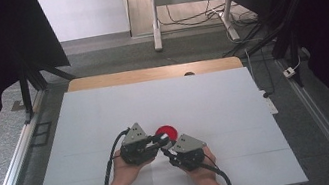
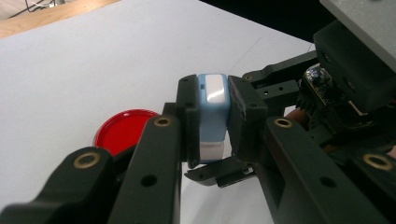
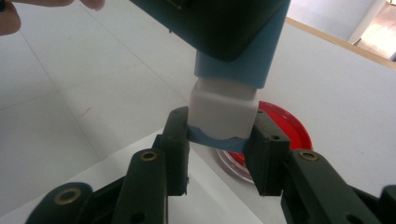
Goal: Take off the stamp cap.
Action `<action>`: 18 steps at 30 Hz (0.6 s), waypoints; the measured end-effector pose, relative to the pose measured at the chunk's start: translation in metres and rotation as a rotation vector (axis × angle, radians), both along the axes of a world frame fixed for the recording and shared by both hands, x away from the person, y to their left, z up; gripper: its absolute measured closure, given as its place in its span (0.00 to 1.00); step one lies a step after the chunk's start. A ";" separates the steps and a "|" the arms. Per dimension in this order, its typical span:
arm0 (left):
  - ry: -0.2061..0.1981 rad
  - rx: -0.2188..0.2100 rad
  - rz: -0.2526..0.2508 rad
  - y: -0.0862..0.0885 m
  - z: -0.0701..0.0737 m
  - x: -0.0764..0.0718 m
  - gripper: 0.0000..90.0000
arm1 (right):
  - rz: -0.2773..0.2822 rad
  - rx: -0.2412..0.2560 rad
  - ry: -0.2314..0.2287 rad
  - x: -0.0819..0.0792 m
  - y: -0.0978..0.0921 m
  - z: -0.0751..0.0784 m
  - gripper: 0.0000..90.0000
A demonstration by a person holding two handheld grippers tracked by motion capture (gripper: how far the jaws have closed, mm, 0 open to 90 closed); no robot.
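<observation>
A small blue and white block-shaped object [image 2: 212, 116] hangs just above the white table, held from both ends. My left gripper [image 2: 212, 128] is shut on its blue body [image 3: 233, 70]. My right gripper [image 3: 219, 140] is shut on the other end, a white part [image 3: 224, 105] with a blue wavy edge. In the high view the left gripper [image 1: 161, 143] and right gripper [image 1: 170, 155] meet tip to tip at the table's near middle. A round red dish [image 1: 166, 132] lies flat on the table right behind them, partly hidden by the object [image 3: 285, 126].
The white table sheet [image 1: 106, 117] stretches wide on all sides, with a wooden edge [image 1: 149, 73] at the far end. A metal rail [image 1: 13, 168] runs along the left side. The person's hands [image 1: 125, 172] hold both grippers near the front edge.
</observation>
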State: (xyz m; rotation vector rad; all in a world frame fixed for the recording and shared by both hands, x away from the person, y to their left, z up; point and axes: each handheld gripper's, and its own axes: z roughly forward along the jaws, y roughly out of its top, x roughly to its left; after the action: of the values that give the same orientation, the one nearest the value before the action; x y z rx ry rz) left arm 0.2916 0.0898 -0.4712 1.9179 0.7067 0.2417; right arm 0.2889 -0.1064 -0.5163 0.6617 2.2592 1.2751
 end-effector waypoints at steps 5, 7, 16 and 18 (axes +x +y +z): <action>0.002 -0.003 -0.001 0.001 0.000 0.000 0.84 | -0.004 -0.002 -0.002 0.000 0.000 0.000 0.70; 0.002 -0.005 0.000 0.001 0.000 0.000 0.84 | -0.007 -0.007 -0.007 0.000 0.000 0.001 0.70; 0.007 -0.005 0.005 0.000 -0.002 0.000 0.84 | -0.011 -0.041 -0.012 0.001 0.000 0.001 0.70; 0.005 -0.005 0.005 -0.001 -0.002 -0.001 0.84 | -0.011 -0.044 -0.011 0.001 0.001 0.001 0.70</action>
State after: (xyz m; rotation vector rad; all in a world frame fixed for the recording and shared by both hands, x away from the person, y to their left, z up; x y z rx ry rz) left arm 0.2911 0.0892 -0.4734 1.9124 0.7152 0.2381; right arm 0.2896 -0.1054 -0.5149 0.6486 2.2648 1.2177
